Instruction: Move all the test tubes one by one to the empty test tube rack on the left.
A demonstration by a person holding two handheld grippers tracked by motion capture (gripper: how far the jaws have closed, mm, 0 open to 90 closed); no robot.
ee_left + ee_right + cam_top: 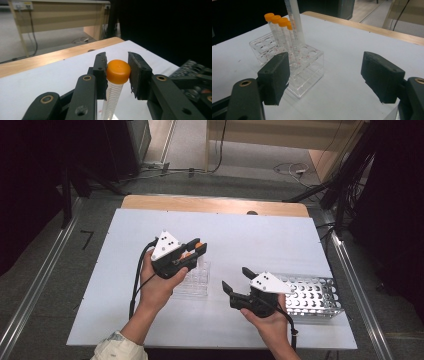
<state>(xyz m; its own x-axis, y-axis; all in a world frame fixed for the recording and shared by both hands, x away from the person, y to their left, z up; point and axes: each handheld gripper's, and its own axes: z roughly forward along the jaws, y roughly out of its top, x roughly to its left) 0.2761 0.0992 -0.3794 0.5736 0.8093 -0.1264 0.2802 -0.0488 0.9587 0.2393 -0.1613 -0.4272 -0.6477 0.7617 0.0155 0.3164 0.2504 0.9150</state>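
My left gripper is shut on a clear graduated tube with an orange cap, the pads squeezing the cap from both sides. It holds the tube upright over a clear plastic rack. In the right gripper view the held tube runs down to the rack's top; I cannot tell whether its tip sits in a hole. Several more orange-capped tubes stand in the rack's far row. My right gripper stands open with nothing between its pads, to the right of the rack.
A perforated metal rack lies on the white tabletop at the right, beside my right hand. A wooden strip runs along the table's far edge. Cables trail over the floor beyond it.
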